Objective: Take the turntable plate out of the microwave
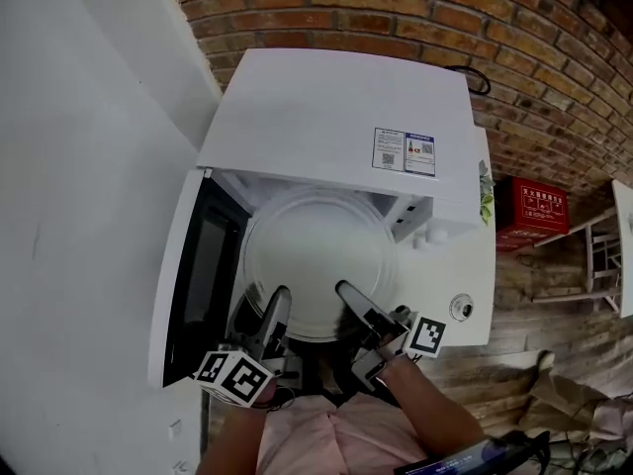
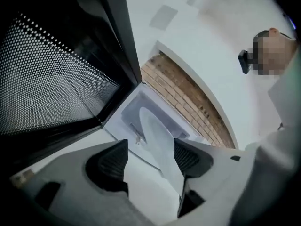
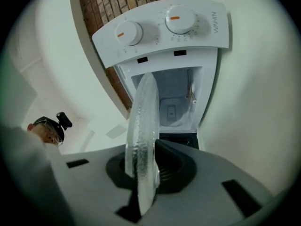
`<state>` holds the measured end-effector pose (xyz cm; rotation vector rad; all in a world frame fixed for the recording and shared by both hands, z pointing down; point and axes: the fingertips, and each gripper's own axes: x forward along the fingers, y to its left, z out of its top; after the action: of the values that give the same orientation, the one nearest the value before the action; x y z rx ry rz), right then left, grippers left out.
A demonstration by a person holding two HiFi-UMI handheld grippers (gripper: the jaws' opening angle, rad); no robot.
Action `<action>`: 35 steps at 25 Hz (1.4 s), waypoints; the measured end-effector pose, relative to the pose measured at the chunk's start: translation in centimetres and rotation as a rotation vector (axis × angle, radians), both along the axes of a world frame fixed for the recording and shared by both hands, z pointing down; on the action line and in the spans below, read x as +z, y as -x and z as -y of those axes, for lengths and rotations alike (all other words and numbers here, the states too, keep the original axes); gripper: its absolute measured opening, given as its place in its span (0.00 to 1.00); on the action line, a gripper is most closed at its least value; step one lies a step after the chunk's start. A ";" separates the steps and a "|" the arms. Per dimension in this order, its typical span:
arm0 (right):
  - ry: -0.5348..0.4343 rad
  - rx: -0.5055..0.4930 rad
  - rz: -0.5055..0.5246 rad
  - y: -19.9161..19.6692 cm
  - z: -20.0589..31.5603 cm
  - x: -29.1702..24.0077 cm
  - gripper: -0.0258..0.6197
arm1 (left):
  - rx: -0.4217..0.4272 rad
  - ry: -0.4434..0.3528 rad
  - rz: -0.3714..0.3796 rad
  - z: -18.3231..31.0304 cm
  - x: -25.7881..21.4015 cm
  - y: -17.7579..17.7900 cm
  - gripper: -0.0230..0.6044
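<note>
Brick wall (image 1: 396, 8) | turntable plate (image 3: 143, 121) clamped edge-on in right hand-held gripper (image 3: 142, 163)

Even soft daylight, fisheye-warped edges, near claws blurred, dark corners

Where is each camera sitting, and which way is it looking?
Head view: worn on the head, looking down at the microwave, its open door and the turntable plate; the left gripper, right gripper and the person's arm show.
Left gripper view: rides that gripper, looking along its open fingers at the door and the plate's edge; the person shows at right.
Right gripper view: rides that gripper, looking along fingers shut on the plate toward the microwave's knobs; the person shows at left.
Shared: both gripper views see the plate edge-on, microwave behind.
</note>
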<state>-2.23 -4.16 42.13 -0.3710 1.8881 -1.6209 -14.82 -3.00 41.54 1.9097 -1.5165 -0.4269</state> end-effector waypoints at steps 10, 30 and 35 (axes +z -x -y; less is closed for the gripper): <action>-0.050 0.034 -0.097 -0.3 -2.0 -1.7 0.09 | 0.065 -0.068 -0.096 0.1 -2.2 -0.2 0.25; -0.091 0.035 -0.157 -1.0 -2.4 -3.1 0.10 | 0.075 -0.115 -0.113 -0.3 -3.8 -0.6 0.23; -0.096 0.035 -0.157 -1.3 -2.0 -3.0 0.10 | 0.073 -0.114 -0.103 0.0 -4.1 -1.0 0.23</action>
<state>-0.97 -2.17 39.09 -0.5002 2.0561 -1.5097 -13.80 -3.02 37.44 1.9912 -1.3777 -0.5812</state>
